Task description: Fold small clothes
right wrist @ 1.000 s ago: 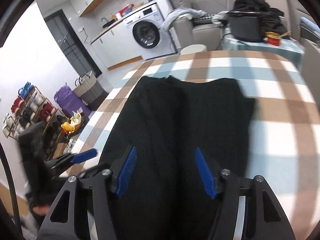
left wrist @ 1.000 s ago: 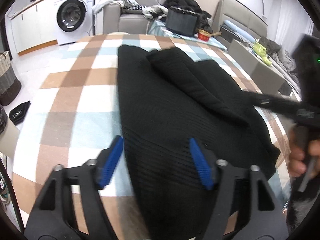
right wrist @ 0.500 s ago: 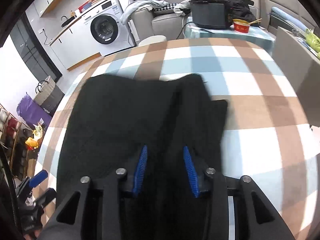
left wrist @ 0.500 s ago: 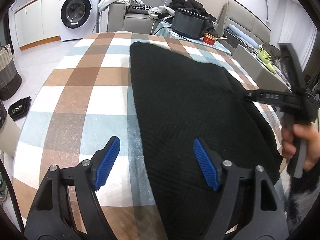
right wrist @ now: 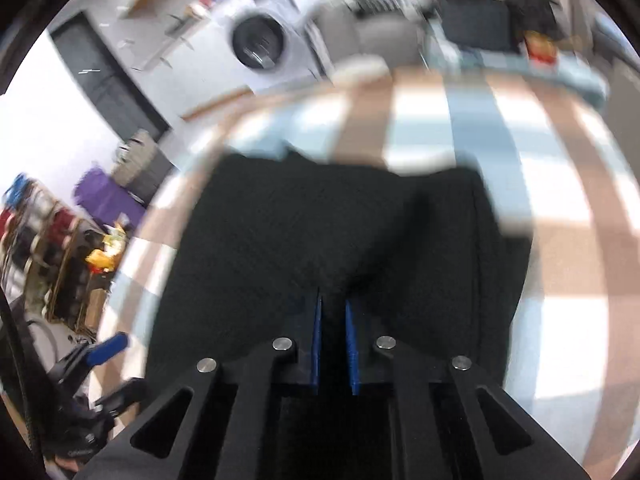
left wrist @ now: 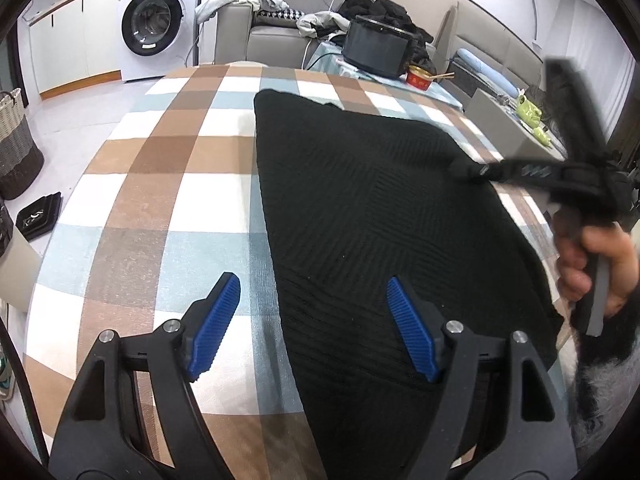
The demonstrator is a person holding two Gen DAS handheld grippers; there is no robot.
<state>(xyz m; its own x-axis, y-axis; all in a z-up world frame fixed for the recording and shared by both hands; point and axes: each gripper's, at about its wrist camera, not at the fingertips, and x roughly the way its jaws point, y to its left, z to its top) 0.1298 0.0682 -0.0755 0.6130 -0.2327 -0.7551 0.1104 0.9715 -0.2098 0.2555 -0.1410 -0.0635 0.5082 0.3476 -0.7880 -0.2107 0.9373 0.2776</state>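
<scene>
A black ribbed knit garment (left wrist: 372, 208) lies spread on the checked tablecloth (left wrist: 160, 184). My left gripper (left wrist: 316, 320) hangs open above its near left edge, the right blue pad over the fabric, the left pad over bare cloth. In the left wrist view my right gripper (left wrist: 464, 169) comes in from the right, held by a hand (left wrist: 588, 264), its tips pinched on the garment's right edge. In the blurred right wrist view the right gripper (right wrist: 333, 320) has its blue pads (right wrist: 351, 340) nearly together with a raised ridge of the black garment (right wrist: 300, 232) between them.
A washing machine (left wrist: 154, 28) and a sofa (left wrist: 272, 36) with piled clothes stand beyond the table. A black pot (left wrist: 376, 50) and a red bowl (left wrist: 418, 78) sit on a side table. A woven basket (left wrist: 16, 148) is on the floor at left.
The right gripper's jaws went from wide apart to pinched on a fold of the garment. The folded-over flap seen a second ago now lies flat. The left gripper stayed open.
</scene>
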